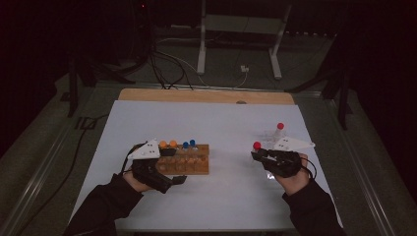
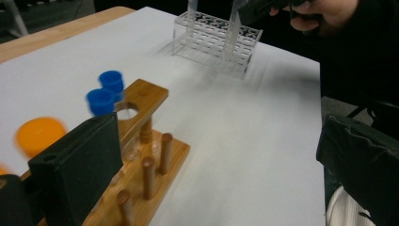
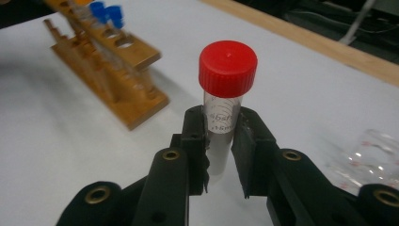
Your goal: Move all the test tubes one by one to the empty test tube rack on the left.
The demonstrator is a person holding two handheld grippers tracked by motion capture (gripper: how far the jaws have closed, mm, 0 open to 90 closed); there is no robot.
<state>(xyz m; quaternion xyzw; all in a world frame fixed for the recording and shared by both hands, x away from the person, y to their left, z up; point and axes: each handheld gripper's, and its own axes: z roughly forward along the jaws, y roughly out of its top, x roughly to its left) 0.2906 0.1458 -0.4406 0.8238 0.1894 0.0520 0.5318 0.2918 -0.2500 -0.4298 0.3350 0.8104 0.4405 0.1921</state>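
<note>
My right gripper (image 3: 220, 141) is shut on a clear tube with a red cap (image 3: 228, 66), held upright above the white table. In the high view this red-capped tube (image 1: 256, 146) and right gripper (image 1: 259, 155) are at the right, just in front of a clear plastic rack (image 1: 269, 137). That rack holds a second red-capped tube (image 1: 280, 126). A wooden rack (image 1: 189, 161) at centre left carries orange-capped (image 1: 167, 144) and blue-capped tubes (image 1: 189, 144). My left gripper (image 1: 173, 166) stands open, its jaws wide on either side of the wooden rack's left end (image 2: 146, 155).
In the left gripper view the clear rack (image 2: 214, 40) stands at the far side, with the other hand (image 2: 324, 12) above it. White sheet (image 1: 221, 123) covers the table, with a wooden edge (image 1: 206, 96) at the back. Cables and a stand lie on the floor beyond.
</note>
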